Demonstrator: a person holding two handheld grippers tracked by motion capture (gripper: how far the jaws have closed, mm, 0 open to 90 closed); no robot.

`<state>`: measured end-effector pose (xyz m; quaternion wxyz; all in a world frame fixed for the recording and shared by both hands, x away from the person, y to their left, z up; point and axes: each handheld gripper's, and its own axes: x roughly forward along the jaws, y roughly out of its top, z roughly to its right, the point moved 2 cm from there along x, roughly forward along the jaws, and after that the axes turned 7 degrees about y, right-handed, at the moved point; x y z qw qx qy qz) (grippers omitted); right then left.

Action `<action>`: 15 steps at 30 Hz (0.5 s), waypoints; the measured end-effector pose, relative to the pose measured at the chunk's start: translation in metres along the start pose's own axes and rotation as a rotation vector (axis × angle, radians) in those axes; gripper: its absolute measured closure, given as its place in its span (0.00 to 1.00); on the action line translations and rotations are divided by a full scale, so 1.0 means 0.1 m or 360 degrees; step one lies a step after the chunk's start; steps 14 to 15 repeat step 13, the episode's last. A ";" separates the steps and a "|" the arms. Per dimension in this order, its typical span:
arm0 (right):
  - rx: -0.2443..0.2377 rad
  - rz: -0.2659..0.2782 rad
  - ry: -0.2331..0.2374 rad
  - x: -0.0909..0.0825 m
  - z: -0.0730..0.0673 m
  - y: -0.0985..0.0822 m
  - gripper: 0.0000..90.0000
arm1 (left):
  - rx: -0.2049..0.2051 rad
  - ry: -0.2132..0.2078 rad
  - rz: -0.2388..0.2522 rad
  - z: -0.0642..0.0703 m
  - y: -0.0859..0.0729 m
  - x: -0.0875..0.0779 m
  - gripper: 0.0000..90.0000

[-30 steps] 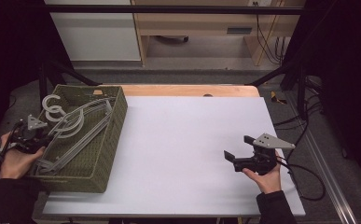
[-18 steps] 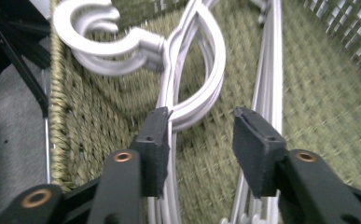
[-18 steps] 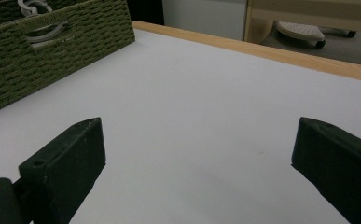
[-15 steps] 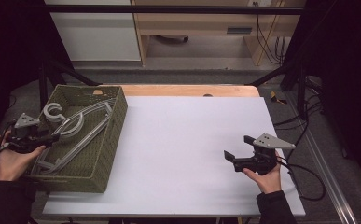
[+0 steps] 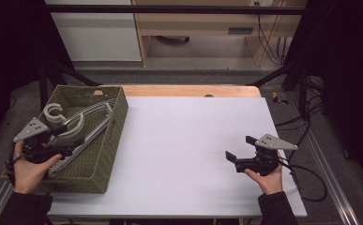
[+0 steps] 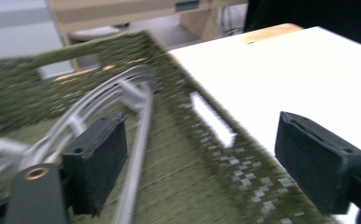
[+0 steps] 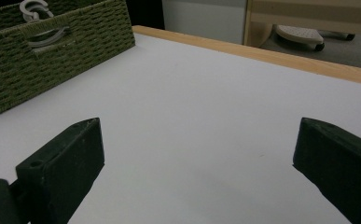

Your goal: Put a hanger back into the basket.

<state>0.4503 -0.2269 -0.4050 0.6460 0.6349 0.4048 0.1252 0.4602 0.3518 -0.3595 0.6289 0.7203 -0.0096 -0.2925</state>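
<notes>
Several grey hangers lie lengthwise in the basket under the wide-jawed, just-opened, empty left gripper; the right gripper, jaws spread, rests well apart.

Left gripper, jaws just opening, above hangers in basket.

Each hand carries a black claw. The left claw has a grey three-cornered plate on top, dotted with small dark holes; the right claw bears a like plate. A black cable loops out from the right claw's rear. The jaws are blocky black pads with ribbed faces and small round holes. A brass-coloured ring sits in the black arm beside the left pad. Both sleeves are dark.
</notes>
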 end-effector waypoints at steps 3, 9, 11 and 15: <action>-0.0002 0.0000 -0.0002 0.00 0.00 0.00 0.02 | 0.0012 -0.0077 0.0037 0.19 -0.01 0.03 0.14; -0.0004 0.0008 -0.0005 -0.03 0.00 0.00 0.03 | 0.0076 -0.0144 0.0038 0.42 -0.05 0.05 0.13; 0.0001 0.0019 -0.0005 -0.04 0.00 0.00 0.02 | 0.0090 -0.0145 0.0034 0.45 -0.06 0.05 0.12; 0.0010 0.0032 0.0003 -0.06 0.00 0.01 0.03 | 0.0081 -0.0163 0.0027 0.47 -0.08 0.05 0.13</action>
